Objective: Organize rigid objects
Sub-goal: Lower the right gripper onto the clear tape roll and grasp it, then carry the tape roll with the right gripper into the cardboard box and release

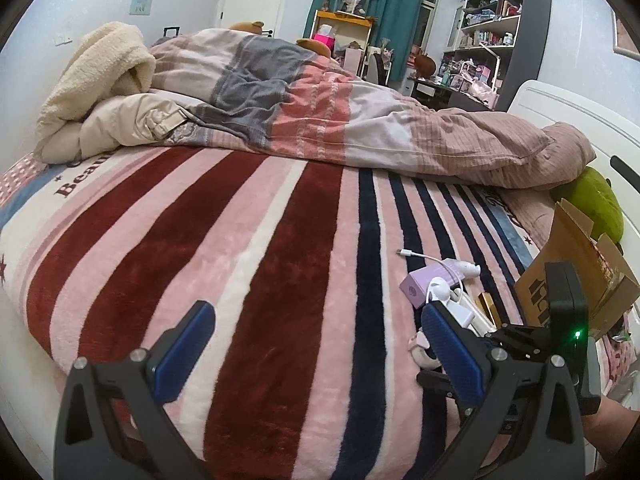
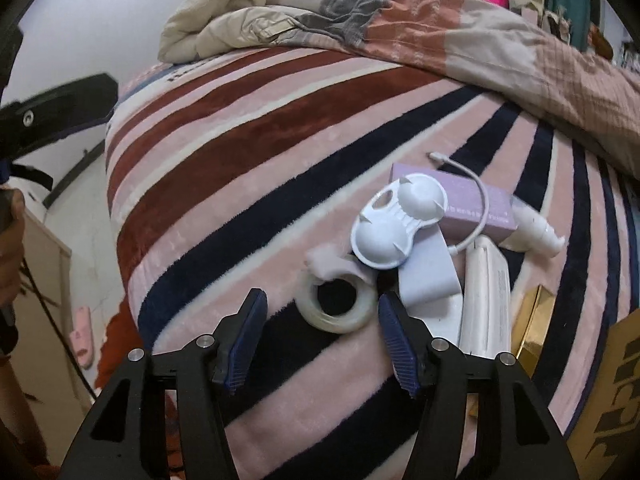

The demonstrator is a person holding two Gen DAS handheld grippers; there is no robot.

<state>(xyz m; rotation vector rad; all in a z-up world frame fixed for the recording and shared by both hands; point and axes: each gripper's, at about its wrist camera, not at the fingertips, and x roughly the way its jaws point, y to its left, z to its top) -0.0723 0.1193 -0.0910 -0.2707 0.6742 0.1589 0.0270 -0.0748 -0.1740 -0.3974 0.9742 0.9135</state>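
A pile of small objects lies on the striped bed. In the right wrist view it holds a clear tape roll [image 2: 337,307], a white two-domed plastic piece [image 2: 398,222], a lilac box [image 2: 460,202], a white cable [image 2: 480,204], a white pump bottle [image 2: 536,232], a long white box [image 2: 486,300] and a gold box [image 2: 532,320]. My right gripper [image 2: 322,314] is open just before the tape roll. My left gripper [image 1: 316,330] is open and empty over the blanket; the pile, with the lilac box [image 1: 424,284], lies to its right.
A cardboard box [image 1: 576,280] stands open at the bed's right edge, also showing in the right wrist view [image 2: 612,400]. A bunched quilt [image 1: 320,112] and cream blanket [image 1: 100,80] cover the far half of the bed. Shelves and a desk stand beyond.
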